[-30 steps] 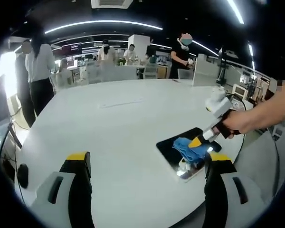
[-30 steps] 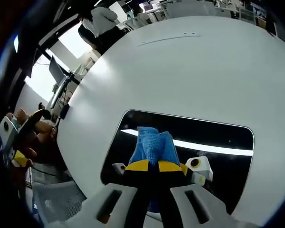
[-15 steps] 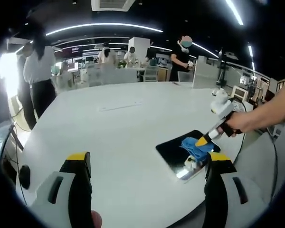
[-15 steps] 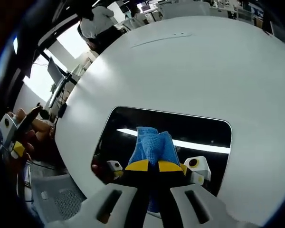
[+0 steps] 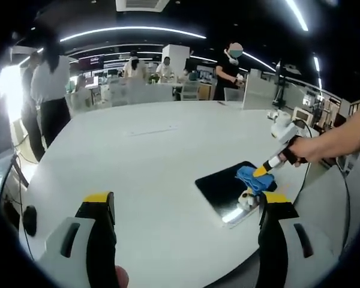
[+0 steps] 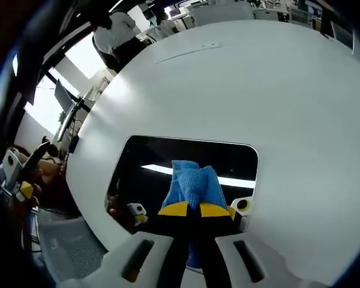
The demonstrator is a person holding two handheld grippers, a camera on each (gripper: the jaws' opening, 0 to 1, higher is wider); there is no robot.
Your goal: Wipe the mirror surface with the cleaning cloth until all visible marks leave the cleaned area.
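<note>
- Right gripper (image 6: 188, 209) is clamped on the blue cloth (image 6: 191, 183), pressing it on the mirror (image 6: 168, 168) near the table (image 6: 240, 84) edge.
- Left gripper (image 5: 186, 207) is wide open, empty.
- Risk: a hard stroke could push the mirror off the edge.

count: 1 mirror (image 6: 186, 162), 1 blue cleaning cloth (image 6: 191, 183), 1 white table (image 5: 156, 156), 2 grippers – left gripper (image 5: 186, 207), right gripper (image 6: 188, 209).
</note>
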